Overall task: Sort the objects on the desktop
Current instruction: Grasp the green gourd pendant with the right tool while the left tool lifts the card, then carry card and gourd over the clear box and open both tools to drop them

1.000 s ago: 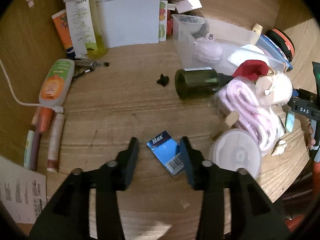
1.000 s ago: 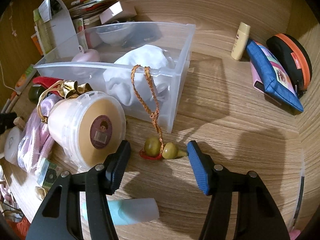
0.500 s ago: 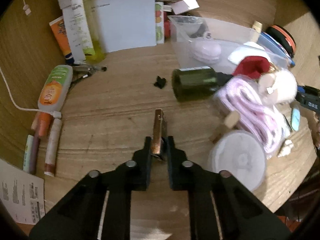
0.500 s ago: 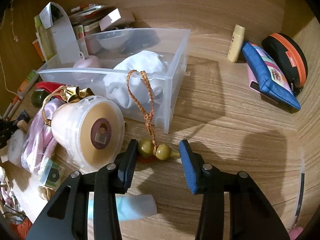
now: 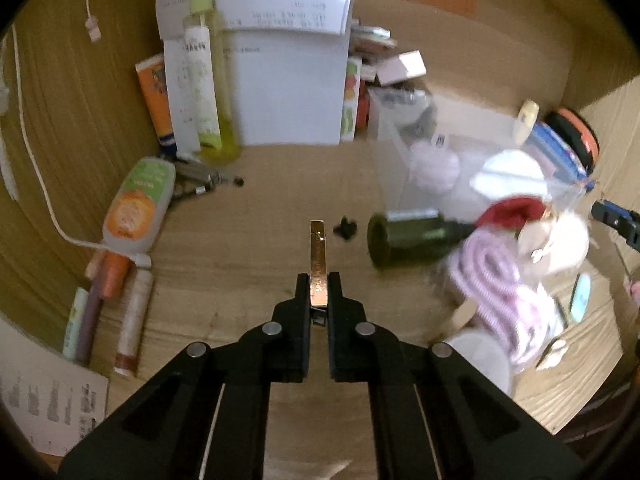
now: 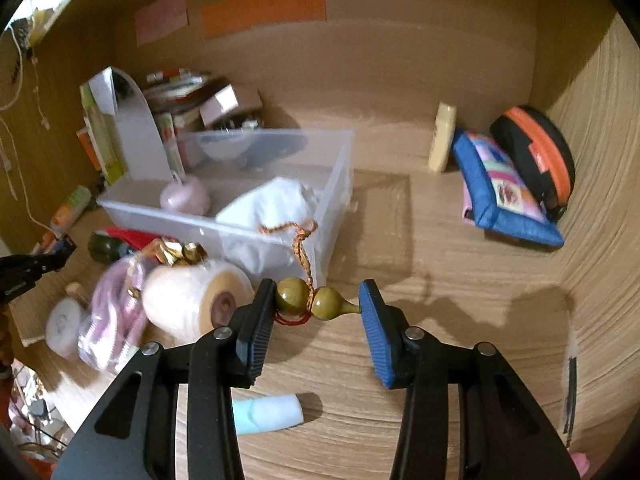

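Both pickups are now lifting off the worktop (image 6: pixel 460 280): left gripper (image 5: pixel 319 292) pinching the thin flat blue packet (image 5: pixel 318 264) edge-on at centre frame, right gripper (image 6: pixel 318 304) squeezing the olive wooden gourd charm (image 6: pixel 314 302). Next is probably carrying both toward the clear plastic bin (image 6: pixel 336 184).

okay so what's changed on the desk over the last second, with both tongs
The left tongs closed on the blue Max packet and lifted it edge-on. The right tongs closed on the gourd charm and raised it, cord trailing. The clear bin, green bottle and cream tub stayed put.
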